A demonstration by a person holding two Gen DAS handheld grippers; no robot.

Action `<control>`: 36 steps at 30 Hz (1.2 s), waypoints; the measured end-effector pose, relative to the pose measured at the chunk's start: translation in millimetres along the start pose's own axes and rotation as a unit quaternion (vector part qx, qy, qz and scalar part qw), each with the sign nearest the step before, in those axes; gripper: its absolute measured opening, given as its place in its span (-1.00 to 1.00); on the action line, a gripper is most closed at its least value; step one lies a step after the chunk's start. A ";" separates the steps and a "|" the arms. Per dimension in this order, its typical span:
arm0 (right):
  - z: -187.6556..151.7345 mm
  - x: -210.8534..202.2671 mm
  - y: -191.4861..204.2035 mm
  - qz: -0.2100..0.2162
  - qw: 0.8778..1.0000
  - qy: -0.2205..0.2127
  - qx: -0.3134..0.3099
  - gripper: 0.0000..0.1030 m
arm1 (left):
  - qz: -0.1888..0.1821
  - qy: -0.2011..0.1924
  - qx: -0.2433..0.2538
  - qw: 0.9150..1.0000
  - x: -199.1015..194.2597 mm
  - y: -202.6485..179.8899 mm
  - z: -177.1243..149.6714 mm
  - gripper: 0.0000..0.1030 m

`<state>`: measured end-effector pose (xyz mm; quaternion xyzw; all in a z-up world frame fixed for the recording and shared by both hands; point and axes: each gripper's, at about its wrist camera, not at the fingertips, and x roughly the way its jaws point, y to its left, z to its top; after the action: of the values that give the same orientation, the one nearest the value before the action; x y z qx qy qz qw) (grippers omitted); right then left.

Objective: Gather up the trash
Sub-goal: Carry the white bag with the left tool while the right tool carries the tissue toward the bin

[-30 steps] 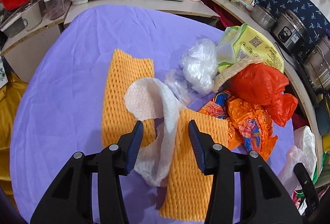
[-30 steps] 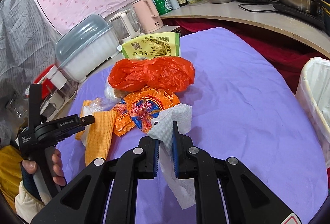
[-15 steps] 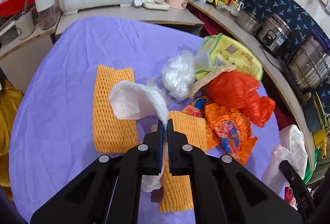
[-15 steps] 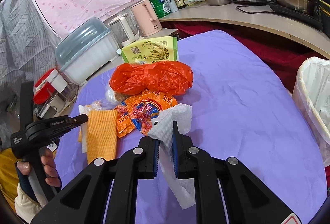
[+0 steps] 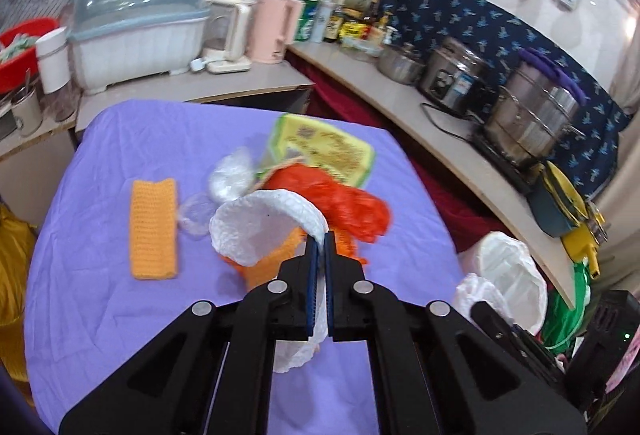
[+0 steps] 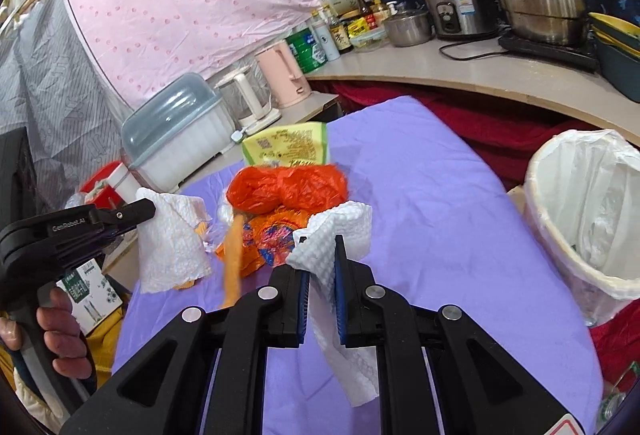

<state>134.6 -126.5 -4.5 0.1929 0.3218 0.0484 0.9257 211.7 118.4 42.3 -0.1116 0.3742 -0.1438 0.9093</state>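
Lifted clear of the purple table (image 5: 100, 195), the left gripper (image 5: 319, 239) now dangles a white foam sheet (image 5: 256, 227), jaws clamped. Right gripper (image 6: 320, 247) pinches a paper towel (image 6: 340, 223). Both pieces seem ready for the lined bin (image 6: 580, 195), near right.

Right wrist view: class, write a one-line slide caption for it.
Right gripper clamps a white foam sheet above the purple table, beside the lined bin.

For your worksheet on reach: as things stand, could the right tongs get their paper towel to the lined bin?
Probably yes: the right tongs grip the paper towel, and the lined bin stands open with nothing between.
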 end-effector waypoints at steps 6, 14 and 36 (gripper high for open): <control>6.6 -34.8 -39.6 -0.021 0.999 -0.026 0.026 -0.79 | -0.044 0.005 0.038 0.998 -0.2 -74.6 -8.0 -0.94; 13.3 -78.2 -104.7 -0.064 0.995 -0.055 0.057 -0.79 | -0.092 0.031 0.092 0.991 14.3 -171.0 -32.7 -0.94; 17.7 -120.6 -249.4 -0.156 0.977 -0.081 0.124 -0.79 | -0.158 0.098 0.180 0.966 85.9 -330.7 -86.6 -0.94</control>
<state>41.8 -387.7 -19.0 0.2570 0.2749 -0.1525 0.9138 149.4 -228.3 29.2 0.0106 0.4068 -0.3606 0.8393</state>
